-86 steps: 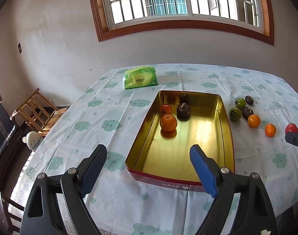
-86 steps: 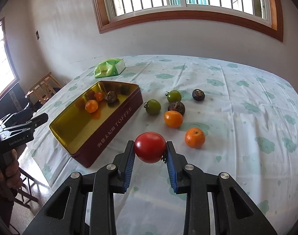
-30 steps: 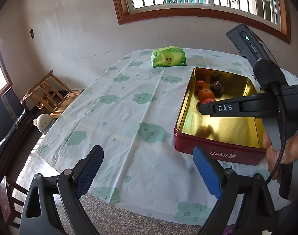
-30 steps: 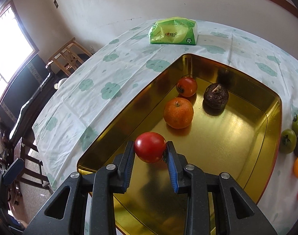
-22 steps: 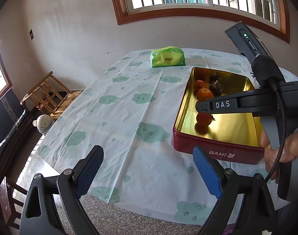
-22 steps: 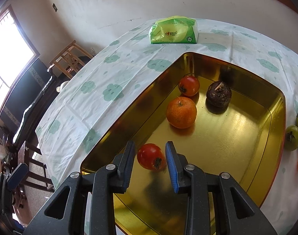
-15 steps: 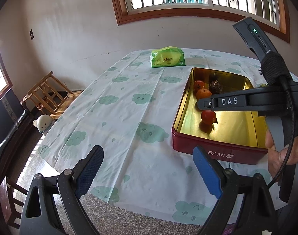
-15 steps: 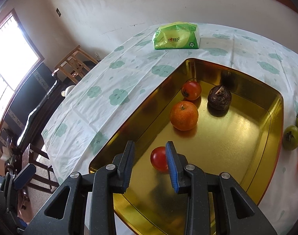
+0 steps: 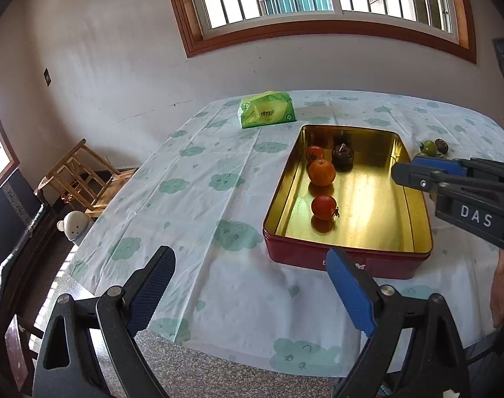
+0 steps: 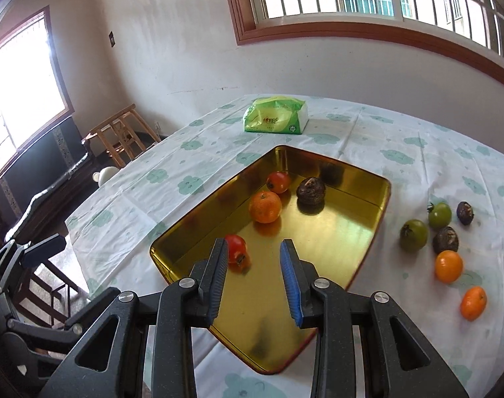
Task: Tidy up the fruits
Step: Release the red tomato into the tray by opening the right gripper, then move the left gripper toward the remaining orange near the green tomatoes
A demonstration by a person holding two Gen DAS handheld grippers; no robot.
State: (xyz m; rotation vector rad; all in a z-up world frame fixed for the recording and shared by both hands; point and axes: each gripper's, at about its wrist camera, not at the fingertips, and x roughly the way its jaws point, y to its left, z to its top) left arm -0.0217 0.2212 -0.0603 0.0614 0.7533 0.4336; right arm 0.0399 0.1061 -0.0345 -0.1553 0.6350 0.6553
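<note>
A gold-lined red tin (image 9: pixel 417 219) (image 10: pixel 382 195) sits on the clouded tablecloth. Inside lie a red tomato (image 9: pixel 323 206) (image 10: pixel 236 247), an orange (image 9: pixel 321 172) (image 10: pixel 265 206), a small red tomato (image 9: pixel 314 153) (image 10: pixel 278 181) and a dark brown fruit (image 9: pixel 342 154) (image 10: pixel 310 191). Outside, to the tin's right, lie two green tomatoes (image 10: pixel 413 234), dark fruits (image 10: pixel 445 239) and two oranges (image 10: pixel 448 266). My right gripper (image 10: pixel 253 267) is open and empty above the tin's near end, the red tomato just left of it. My left gripper (image 9: pixel 248 290) is open and empty over the table's near edge.
A green tissue pack (image 9: pixel 266 109) (image 10: pixel 275 119) lies beyond the tin. A wooden chair (image 9: pixel 83 175) and a small white figure (image 9: pixel 73 227) stand off the table's left side. The table edge (image 9: pixel 198 364) runs close below my left gripper.
My right gripper opened and let the red tomato go into the tin, then drew back and up. The tomato rolled a little and rests near the tin's front. My left gripper stayed open.
</note>
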